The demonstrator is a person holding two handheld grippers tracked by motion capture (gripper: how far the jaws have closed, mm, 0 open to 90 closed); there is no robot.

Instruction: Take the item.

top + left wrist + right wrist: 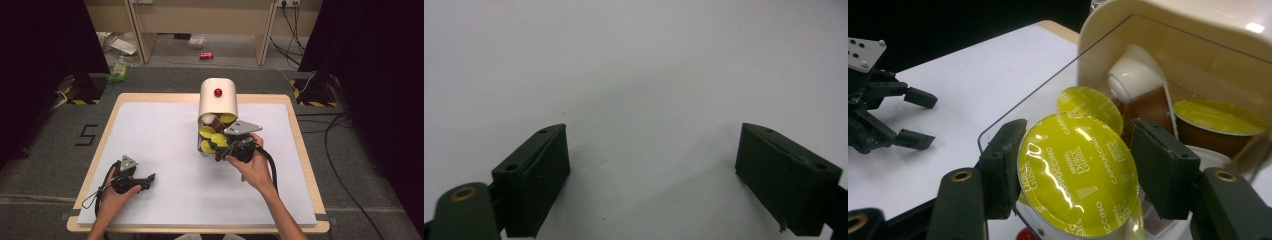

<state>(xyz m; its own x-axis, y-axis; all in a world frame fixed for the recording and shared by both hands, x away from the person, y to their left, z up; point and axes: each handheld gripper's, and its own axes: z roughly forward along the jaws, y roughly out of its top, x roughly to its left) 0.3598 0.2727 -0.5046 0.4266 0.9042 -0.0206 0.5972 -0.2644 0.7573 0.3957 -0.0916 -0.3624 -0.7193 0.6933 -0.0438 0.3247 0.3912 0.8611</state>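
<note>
My right tongs [1075,165] are clamped on a yellow-lidded coffee capsule [1078,172], 1 pad on each side of it, lid facing the camera, "Cappuccino" readable across the foil. In the high view the right tongs [226,152] sit at the open mouth of the cream capsule box [218,97], which lies near the middle of the bench [150,130] with a red knob [218,92] on top. Inside the box [1168,30] I see more capsules: another yellow lid [1090,107] just behind mine, a white cup [1130,75], and a brown one with a yellow lid [1220,117]. My left tongs [150,179] rest low on the white bench sheet, well apart from the box. Their jaws stand wide open over bare white surface [634,75], nothing between them.
</note>
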